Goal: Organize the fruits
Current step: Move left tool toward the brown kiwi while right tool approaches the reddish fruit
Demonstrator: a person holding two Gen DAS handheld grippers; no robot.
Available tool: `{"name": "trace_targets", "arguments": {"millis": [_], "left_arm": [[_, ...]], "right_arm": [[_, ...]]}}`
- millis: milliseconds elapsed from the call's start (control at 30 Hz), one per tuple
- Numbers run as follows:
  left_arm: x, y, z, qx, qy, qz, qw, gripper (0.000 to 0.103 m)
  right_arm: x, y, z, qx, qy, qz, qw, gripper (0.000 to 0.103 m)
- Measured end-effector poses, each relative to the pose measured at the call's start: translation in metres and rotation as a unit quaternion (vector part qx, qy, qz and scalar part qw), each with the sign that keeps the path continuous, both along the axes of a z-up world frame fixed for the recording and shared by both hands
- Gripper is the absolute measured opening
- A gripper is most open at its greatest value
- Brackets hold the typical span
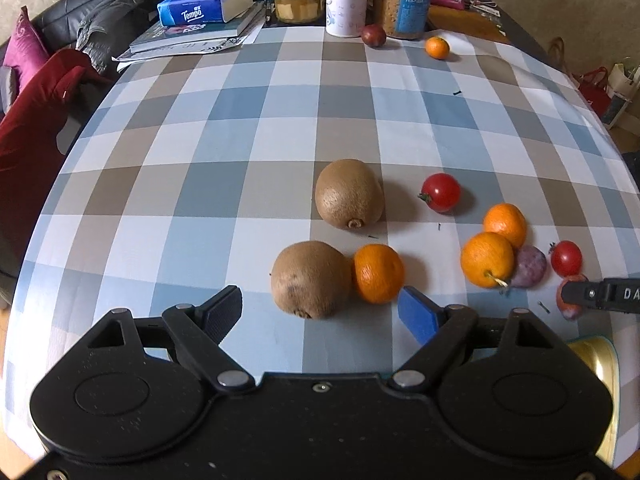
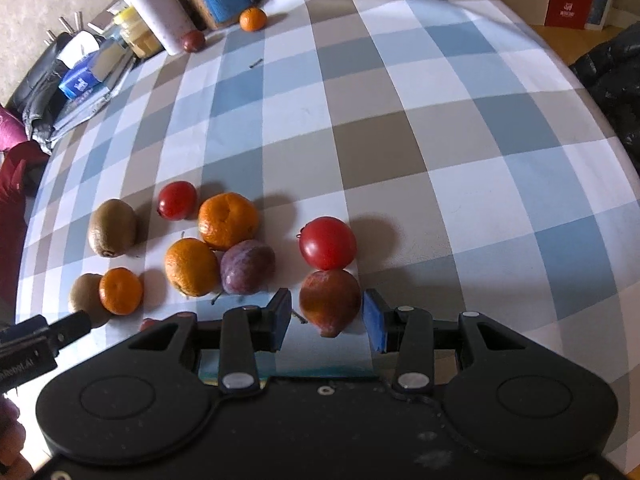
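Spread wide on the left gripper [image 1: 320, 312] before the near kiwi [image 1: 310, 278] touching a mandarin [image 1: 378, 273], parted on the right gripper [image 2: 326, 320] around the reddish plum [image 2: 329, 300] on the checked tablecloth [image 2: 440, 120]; probably about to grasp, needing closure next.

Checked tablecloth [image 1: 240, 140] in pale blue, grey-blue, taupe and white. Brown kiwis [image 1: 349, 194], orange mandarins [image 1: 378, 273], red tomatoes [image 1: 441, 192], a dusky purple plum [image 2: 248, 266] and a red-orange mottled fruit [image 2: 330, 300]. Black gripper bodies carry blue finger pads [image 2: 376, 320].
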State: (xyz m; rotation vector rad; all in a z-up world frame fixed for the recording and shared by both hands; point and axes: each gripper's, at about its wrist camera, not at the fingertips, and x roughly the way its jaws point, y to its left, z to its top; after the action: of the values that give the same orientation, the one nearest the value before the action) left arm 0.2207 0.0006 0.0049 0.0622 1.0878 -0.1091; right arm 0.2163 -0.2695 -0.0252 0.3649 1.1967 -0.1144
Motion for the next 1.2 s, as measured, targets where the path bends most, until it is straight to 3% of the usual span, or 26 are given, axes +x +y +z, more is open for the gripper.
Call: {"name": "trace_targets", "arguments": {"millis": [267, 300, 867, 1200], "left_arm": [[0.023, -0.001, -0.018, 0.003, 0.031, 0.009, 0.9995, 0.086], [0.026, -0.001, -0.021, 0.002, 0.033, 0.010, 0.9994, 0.092], [0.030, 0.025, -0.025, -0.061, 0.054, 0.026, 0.9963, 0.089], [0.041, 0.033, -0.028, -0.046, 0.046, 0.039, 0.9971, 0.093]], "right_arm": [[0.008, 0.002, -0.012, -0.011, 0.005, -0.009, 1.000, 0.043], [0.009, 0.002, -0.013, -0.013, 0.006, -0.010, 1.000, 0.043], [0.009, 0.010, -0.013, -0.037, -0.011, 0.000, 0.999, 0.045], [0.009, 0.009, -0.013, -0.035, -0.011, 0.007, 0.999, 0.046]]}}
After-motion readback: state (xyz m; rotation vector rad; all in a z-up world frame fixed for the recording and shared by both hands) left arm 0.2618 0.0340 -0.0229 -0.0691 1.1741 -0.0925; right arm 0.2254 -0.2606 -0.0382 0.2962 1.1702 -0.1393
